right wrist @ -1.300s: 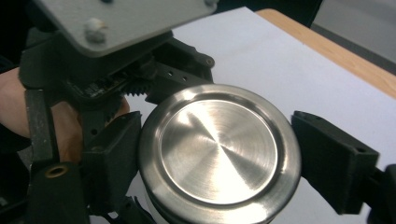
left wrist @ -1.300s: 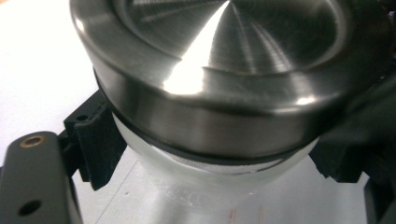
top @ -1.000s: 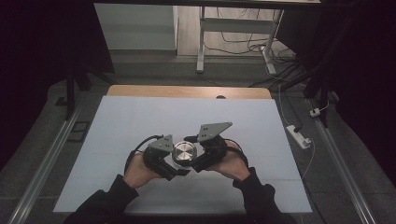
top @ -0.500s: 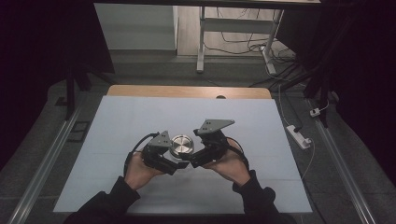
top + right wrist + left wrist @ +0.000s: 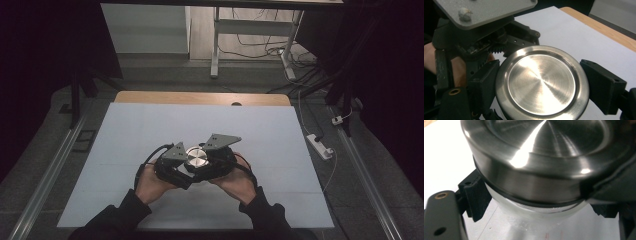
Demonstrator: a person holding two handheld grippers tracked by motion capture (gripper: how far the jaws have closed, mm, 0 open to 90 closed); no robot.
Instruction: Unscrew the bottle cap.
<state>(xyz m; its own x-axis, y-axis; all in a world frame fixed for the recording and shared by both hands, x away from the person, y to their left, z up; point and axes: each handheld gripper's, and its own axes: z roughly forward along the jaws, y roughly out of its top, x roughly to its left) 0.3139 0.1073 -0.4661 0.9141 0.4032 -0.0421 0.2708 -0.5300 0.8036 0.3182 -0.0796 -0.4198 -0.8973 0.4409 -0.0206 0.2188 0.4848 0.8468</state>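
Evidently the work in hand is twisting the steel lid [image 5: 542,83] off a small glass jar [image 5: 534,213], which is held up between the two grippers over the near middle of the counter [image 5: 150,125], just in front of the person's hands. To do it well, the lower grip should stay firm on the glass body as the anchor, while the upper grip turns the lid about the jar's own axis, with no sideways pull that could tip it or let the smooth metal slip. If the turn runs out, a regrip on the rim makes more sense than forcing the wrist.

The left gripper [image 5: 172,167] has its jaws clamped tight on the jar's frosted glass body, just under the dark seal beneath the lid; in the left gripper view one ribbed black pad [image 5: 475,198] presses the glass from the side. The right gripper [image 5: 212,162] has just been closing its jaws, and in the right gripper view they now pinch the lid's rim from opposite sides, both touching metal.
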